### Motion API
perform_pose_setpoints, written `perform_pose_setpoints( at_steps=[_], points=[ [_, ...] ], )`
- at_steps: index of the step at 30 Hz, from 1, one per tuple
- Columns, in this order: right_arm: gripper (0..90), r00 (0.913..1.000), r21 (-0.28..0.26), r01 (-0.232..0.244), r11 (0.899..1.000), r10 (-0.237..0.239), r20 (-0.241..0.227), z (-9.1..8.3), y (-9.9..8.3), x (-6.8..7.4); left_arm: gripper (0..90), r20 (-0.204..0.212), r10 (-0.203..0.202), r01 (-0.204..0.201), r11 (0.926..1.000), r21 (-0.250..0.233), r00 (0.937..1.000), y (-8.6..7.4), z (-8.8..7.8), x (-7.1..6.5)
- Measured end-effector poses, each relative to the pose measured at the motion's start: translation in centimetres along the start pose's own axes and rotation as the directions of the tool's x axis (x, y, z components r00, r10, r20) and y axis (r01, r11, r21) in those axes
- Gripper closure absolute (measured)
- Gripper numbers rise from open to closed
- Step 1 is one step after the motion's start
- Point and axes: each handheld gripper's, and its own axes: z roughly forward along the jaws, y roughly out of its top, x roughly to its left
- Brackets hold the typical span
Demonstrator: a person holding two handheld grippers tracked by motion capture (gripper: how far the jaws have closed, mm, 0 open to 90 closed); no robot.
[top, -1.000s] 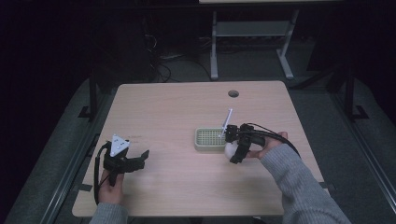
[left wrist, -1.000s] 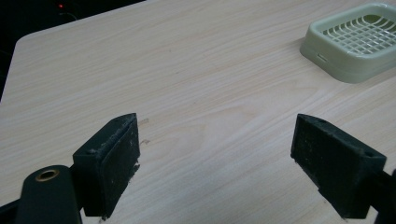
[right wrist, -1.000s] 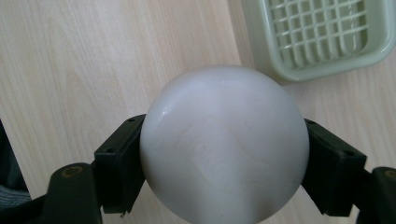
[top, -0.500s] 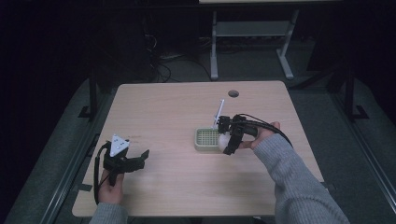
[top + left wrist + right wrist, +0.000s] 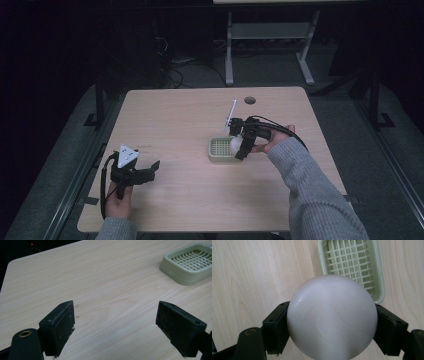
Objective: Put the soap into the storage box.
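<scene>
Carried up-table since a second ago — right gripper [image 5: 236, 145] clamped on ball [image 5: 332, 317], above tray [image 5: 220, 149]; left gripper [image 5: 145, 172] agape, well apart

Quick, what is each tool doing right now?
Left tool: open, holding nothing.
Right tool: closed on a white ball.

A light wooden worktop [image 5: 180, 120] with a round cable hole [image 5: 250, 100] near its far edge is standing on a grey floor [image 5: 350, 125] in a dark room, with a white-legged table frame [image 5: 265, 45] and tangled cables [image 5: 175, 70] lying behind it.
</scene>
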Motion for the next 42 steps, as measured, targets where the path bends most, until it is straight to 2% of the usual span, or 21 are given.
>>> perform_pose_setpoints(
  at_steps=[9,17,21,29,38,42],
  points=[
    [23.4,1.0000,0.003,0.000,1.000,0.000,-0.007,0.8,0.8,-0.8,15.2,0.002,0.003,-0.003,1.0000,0.003,1.0000,0.0,0.0,-0.1],
    [23.4,1.0000,0.017,0.004,1.000,-0.004,0.001,0.7,1.7,-1.3,15.2,0.001,0.004,-0.004,1.0000,0.002,1.0000,0.0,-0.1,0.0],
    [23.4,1.0000,0.002,0.008,1.000,-0.008,-0.003,0.7,2.1,-1.6,15.2,0.000,0.004,-0.004,1.0000,0.001,1.0000,0.0,-0.1,0.1],
    [23.4,1.0000,0.020,0.009,1.000,-0.010,0.001,1.4,2.7,-1.9,15.2,0.002,0.004,-0.004,1.0000,-0.001,1.0000,0.0,-0.1,0.0],
    [23.4,0.9998,0.014,0.021,1.000,-0.021,0.003,1.6,3.5,-2.2,15.2,0.006,0.004,-0.004,1.0000,-0.004,1.0000,0.0,-0.1,0.0],
    [23.4,0.9999,0.031,0.013,0.999,-0.013,0.000,2.1,3.8,-2.4,15.2,0.004,0.003,-0.003,1.0000,-0.003,1.0000,0.0,-0.2,0.0]
  ],
)
